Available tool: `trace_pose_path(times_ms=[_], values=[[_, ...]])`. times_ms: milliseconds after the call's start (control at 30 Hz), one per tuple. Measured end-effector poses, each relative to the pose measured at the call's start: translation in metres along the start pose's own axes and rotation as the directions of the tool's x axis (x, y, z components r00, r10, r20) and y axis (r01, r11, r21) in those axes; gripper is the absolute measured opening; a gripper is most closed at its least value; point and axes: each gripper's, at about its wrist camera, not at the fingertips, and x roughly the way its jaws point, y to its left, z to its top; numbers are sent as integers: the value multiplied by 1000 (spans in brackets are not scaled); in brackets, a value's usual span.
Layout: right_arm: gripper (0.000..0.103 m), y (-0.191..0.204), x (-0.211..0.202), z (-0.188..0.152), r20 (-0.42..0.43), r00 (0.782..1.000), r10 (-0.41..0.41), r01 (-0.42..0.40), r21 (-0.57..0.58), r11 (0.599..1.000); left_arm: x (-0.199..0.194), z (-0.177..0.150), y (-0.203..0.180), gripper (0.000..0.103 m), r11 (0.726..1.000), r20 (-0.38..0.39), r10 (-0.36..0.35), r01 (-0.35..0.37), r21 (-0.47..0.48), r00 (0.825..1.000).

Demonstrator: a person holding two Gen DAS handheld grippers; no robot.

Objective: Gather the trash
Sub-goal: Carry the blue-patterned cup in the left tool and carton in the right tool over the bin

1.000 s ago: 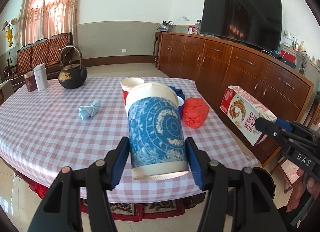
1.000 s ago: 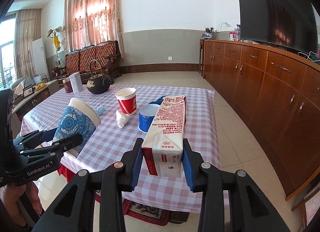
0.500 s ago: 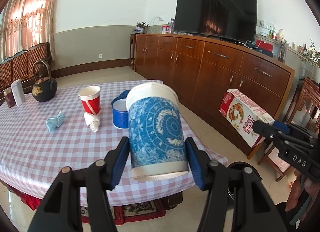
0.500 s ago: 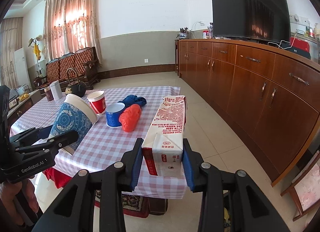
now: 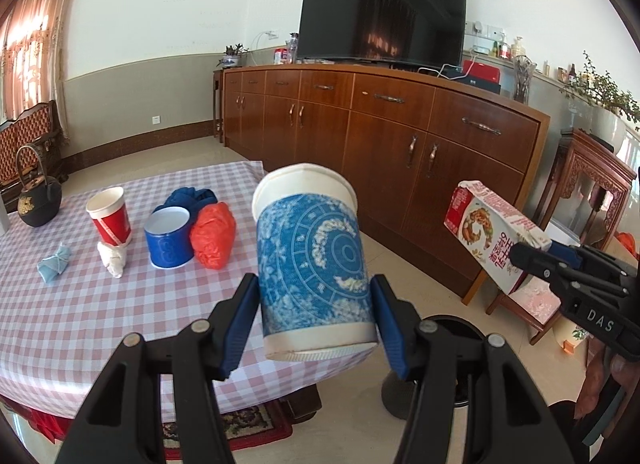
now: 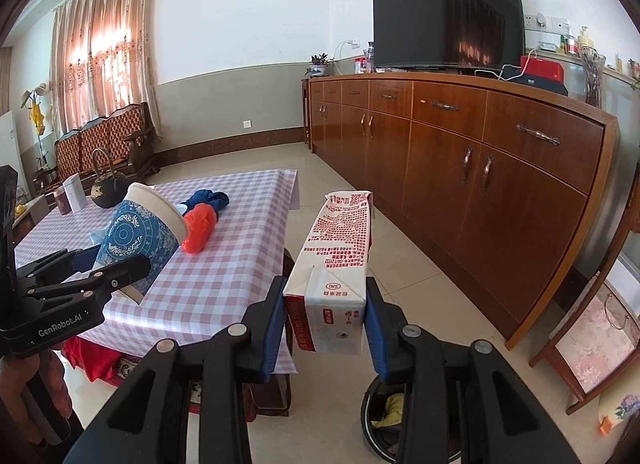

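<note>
My left gripper (image 5: 314, 316) is shut on a blue patterned paper cup (image 5: 312, 260), held above the table's near edge. The same cup (image 6: 136, 236) appears at the left of the right wrist view. My right gripper (image 6: 326, 320) is shut on a red-and-white milk carton (image 6: 336, 260), held over the floor beside the table; that carton (image 5: 492, 240) shows at the right of the left wrist view. A round black trash bin (image 6: 384, 420) with yellow scraps inside sits on the floor just below the right gripper; its rim (image 5: 452, 328) shows behind my left gripper.
On the checked table (image 5: 60, 320) lie a red cup (image 5: 110, 216), a blue tub (image 5: 168, 236), an orange bag (image 5: 212, 236), a blue cloth (image 5: 188, 198), white and pale-blue paper wads and a black teapot (image 5: 38, 200). A long wooden sideboard (image 6: 460, 168) with a television runs along the right.
Both grippers have swung to the right with their loads, off the table toward the sideboard side. The black bin has come into view under them. Both grips are unchanged.
</note>
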Motion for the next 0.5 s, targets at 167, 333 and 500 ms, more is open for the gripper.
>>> trace_pose_path(times_ms=[167,333,500], values=[[39,-28,-11,-7,-3,999,-48,48,31,998,8,1,-23,58,998,-12,-45,45,32,999],[39,-47,-16,-15,-17,996,-82,83,49,995,16,-2,-41,58,995,-29,-78,79,54,997],[39,-61,-20,-22,-29,994,-108,110,68,992,24,-2,-60,58,991,-47,-106,109,78,993]])
